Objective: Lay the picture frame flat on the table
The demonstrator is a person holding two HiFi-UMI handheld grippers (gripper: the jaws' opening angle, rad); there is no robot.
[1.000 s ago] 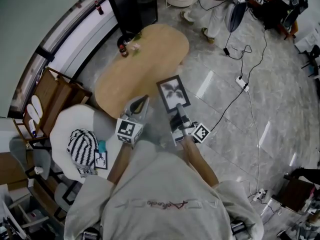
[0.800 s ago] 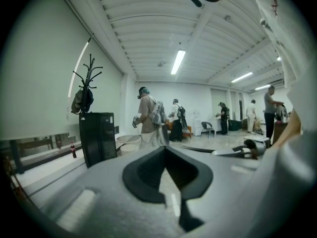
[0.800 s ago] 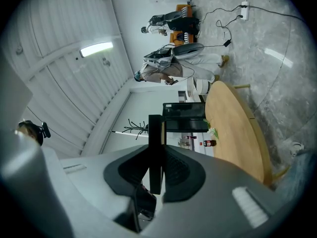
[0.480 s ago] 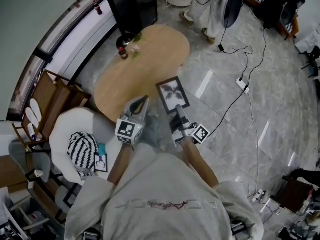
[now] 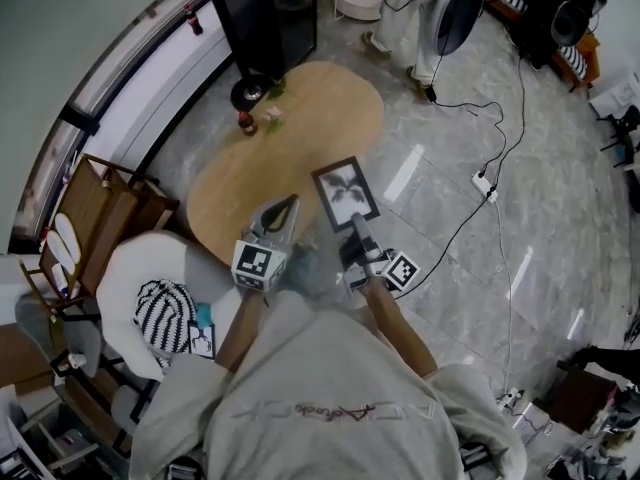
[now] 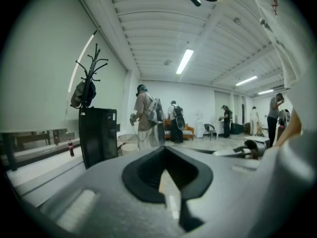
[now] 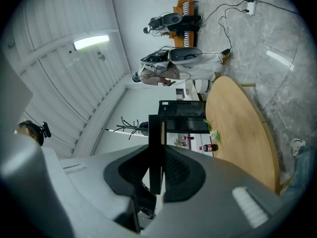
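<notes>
Hardly anything has shifted: the black picture frame [image 5: 345,190] still hangs over the near right edge of the oval wooden table [image 5: 270,158], its lower edge pinched in the right gripper [image 5: 353,230]. Just to its left, the left gripper [image 5: 283,208] has its jaws pressed together, empty. Lowering the frame flat looks not yet begun.

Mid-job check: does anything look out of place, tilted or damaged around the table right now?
Nothing looks spilled or damaged. The black rectangular picture frame is clamped in the right gripper, held up by the edge of the oval wooden table, not yet lying on it.
</notes>
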